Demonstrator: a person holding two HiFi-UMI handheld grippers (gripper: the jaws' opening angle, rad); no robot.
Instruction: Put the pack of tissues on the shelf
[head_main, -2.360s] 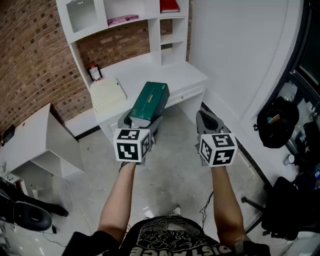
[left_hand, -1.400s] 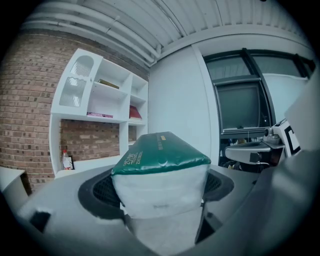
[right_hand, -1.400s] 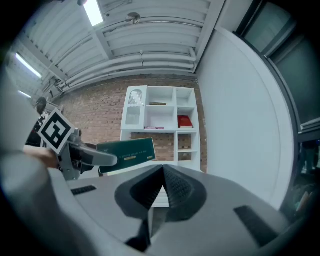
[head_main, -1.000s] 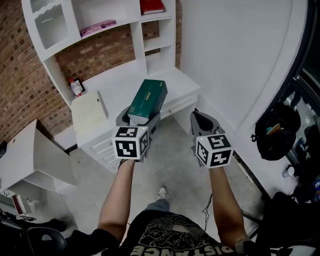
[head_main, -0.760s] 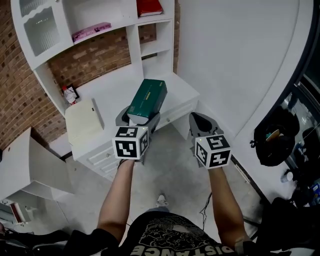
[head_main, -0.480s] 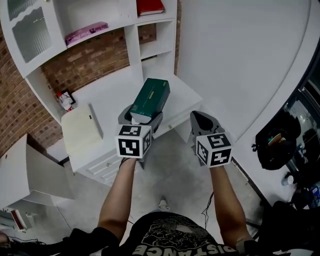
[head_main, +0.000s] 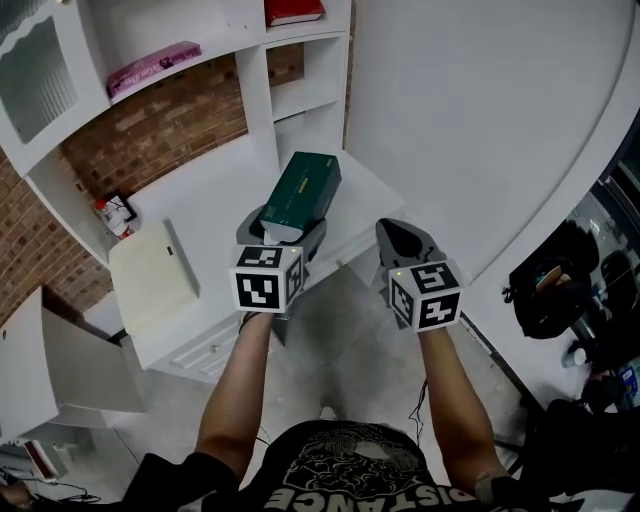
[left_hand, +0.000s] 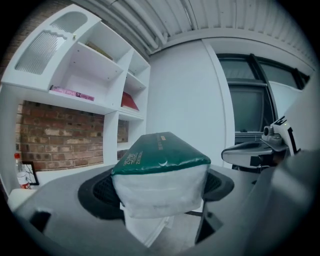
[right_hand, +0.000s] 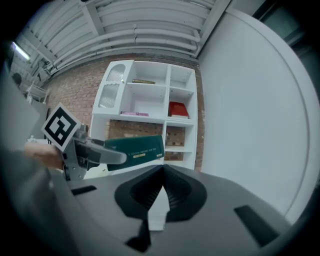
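Observation:
A green pack of tissues with a white end sticks forward out of my left gripper, which is shut on it. In the left gripper view the pack fills the space between the two pads and is held about level. It hangs over the front part of the white desk, below the white shelf unit. My right gripper floats beside it on the right, shut with nothing in it. Its view shows the jaw tips meeting, with the pack off to the left in front of the shelf unit.
A red book and a pink flat item lie on upper shelves. On the desk sit a cream box and a small bottle. A white wall stands to the right, with a black bag on the floor.
Both grippers have travelled forward together, so the desk and shelf unit are nearer and larger. The pack stays held the same way in the left gripper.

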